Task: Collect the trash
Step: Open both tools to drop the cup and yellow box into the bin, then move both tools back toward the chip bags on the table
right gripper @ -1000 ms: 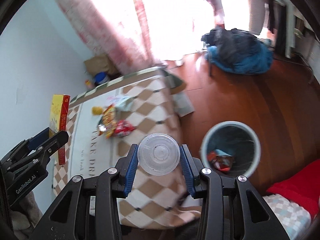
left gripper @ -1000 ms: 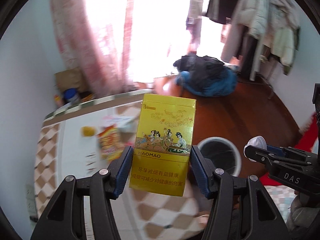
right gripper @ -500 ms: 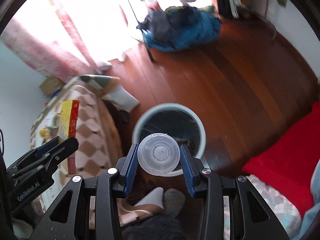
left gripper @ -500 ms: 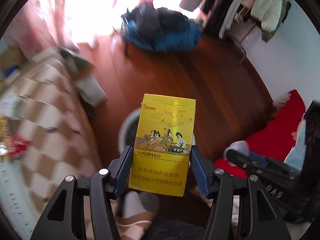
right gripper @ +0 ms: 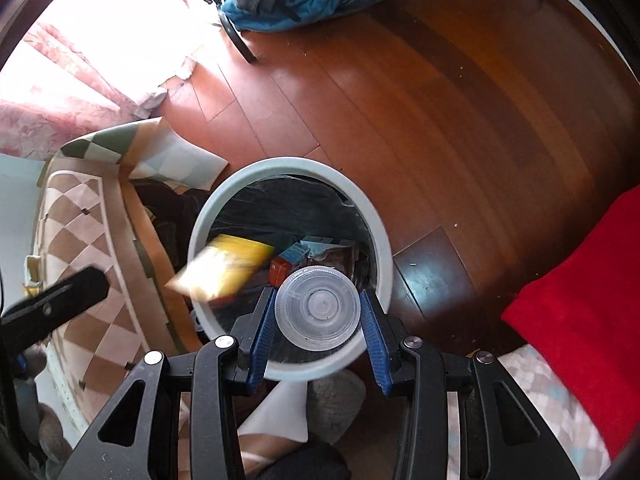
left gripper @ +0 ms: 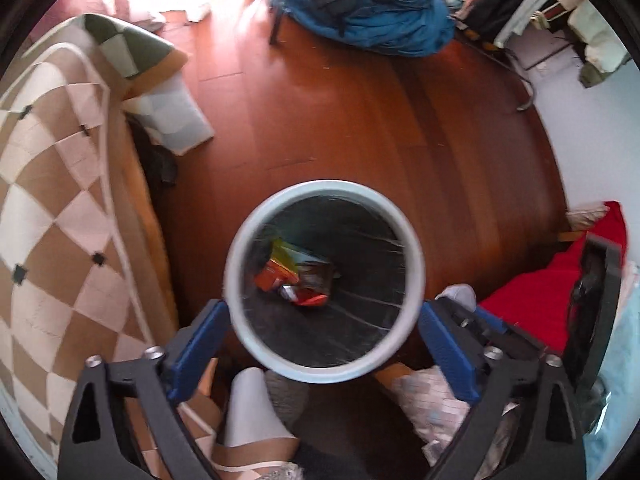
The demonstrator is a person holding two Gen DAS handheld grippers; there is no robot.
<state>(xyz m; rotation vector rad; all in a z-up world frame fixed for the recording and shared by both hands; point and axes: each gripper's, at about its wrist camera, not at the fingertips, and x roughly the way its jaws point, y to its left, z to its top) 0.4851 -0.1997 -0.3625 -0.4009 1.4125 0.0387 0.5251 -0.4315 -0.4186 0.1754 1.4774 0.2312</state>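
Note:
A round grey trash bin (left gripper: 240, 248) with a black liner stands on the wooden floor, with wrappers (left gripper: 296, 276) at its bottom. My left gripper (left gripper: 324, 340) is open and empty, its blue fingers spread either side of the bin's near rim. In the right wrist view the yellow cigarette box (right gripper: 224, 268) is a blur, falling into the bin (right gripper: 380, 240). My right gripper (right gripper: 318, 308) is shut on a clear plastic lid (right gripper: 318, 307) held over the bin's near edge.
A table with a brown-and-cream checked cloth (left gripper: 52, 216) stands left of the bin. A blue and grey pile of bedding (left gripper: 368, 8) lies on the floor far back. A red cloth (right gripper: 580, 288) is at the right. A person's slippered foot (left gripper: 248, 408) is just below the bin.
Both grippers swung from the table to above the bin. My left gripper opened and let go of the yellow cigarette box, which is dropping into the bin. The right gripper still holds the lid.

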